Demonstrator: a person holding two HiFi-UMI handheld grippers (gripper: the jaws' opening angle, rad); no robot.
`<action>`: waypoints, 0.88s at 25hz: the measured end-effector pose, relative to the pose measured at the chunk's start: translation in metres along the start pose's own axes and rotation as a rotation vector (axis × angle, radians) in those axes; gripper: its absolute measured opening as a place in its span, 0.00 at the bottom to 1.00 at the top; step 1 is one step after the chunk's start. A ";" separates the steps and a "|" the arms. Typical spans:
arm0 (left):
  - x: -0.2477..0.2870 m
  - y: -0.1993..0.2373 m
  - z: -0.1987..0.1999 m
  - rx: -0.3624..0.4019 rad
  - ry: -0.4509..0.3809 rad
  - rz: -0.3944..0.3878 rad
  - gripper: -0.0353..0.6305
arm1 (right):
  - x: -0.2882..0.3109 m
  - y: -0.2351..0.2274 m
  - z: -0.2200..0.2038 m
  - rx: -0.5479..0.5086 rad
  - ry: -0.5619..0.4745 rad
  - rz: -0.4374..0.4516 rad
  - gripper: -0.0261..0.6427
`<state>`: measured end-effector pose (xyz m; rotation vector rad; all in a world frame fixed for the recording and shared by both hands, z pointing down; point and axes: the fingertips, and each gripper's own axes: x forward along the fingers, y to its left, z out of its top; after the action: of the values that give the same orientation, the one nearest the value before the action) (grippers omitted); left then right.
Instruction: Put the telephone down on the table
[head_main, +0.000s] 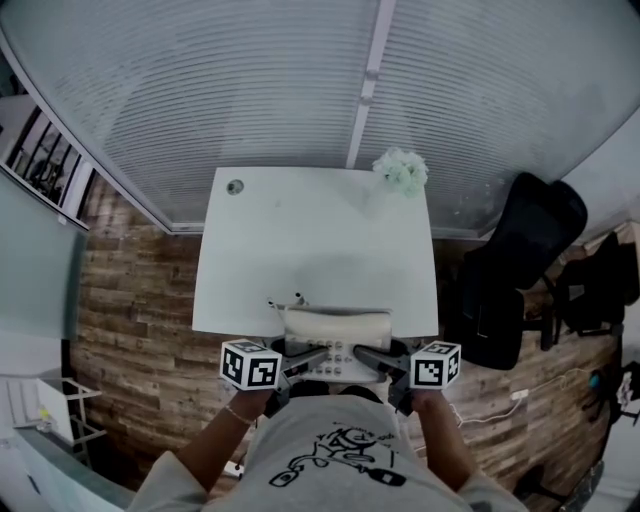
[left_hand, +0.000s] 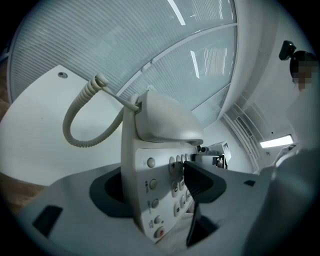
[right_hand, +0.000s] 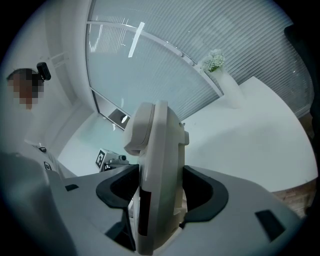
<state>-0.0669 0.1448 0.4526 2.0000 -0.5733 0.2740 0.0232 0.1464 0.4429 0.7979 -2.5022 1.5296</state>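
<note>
Mid-carry, clamped telephone (head_main: 336, 332) in wide-set jaws of left gripper (left_hand: 155, 189) and right gripper (right_hand: 161, 194) at six o'clock edge of table (head_main: 315, 240); needed lowering.

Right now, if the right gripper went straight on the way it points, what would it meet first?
Probably the white table, past the telephone clamped in the right gripper; depth is unclear.

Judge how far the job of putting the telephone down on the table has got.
Done: the telephone is gripped on both sides, by the left hand-held gripper and the right hand-held gripper. In hand: it is held at the near edge of the white table, apparently not yet resting on it. Left: lower it onto the tabletop, then open both grippers.
</note>
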 end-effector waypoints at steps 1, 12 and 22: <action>0.001 0.001 0.001 -0.004 0.001 -0.002 0.52 | 0.001 -0.001 0.001 0.003 0.000 -0.001 0.47; 0.007 0.005 0.002 -0.035 0.004 -0.003 0.52 | 0.003 -0.009 0.002 0.029 0.014 -0.007 0.47; 0.029 0.013 0.023 -0.050 0.005 0.016 0.52 | 0.005 -0.031 0.028 0.036 0.020 0.013 0.47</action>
<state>-0.0494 0.1111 0.4639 1.9466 -0.5879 0.2712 0.0393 0.1101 0.4560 0.7686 -2.4772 1.5833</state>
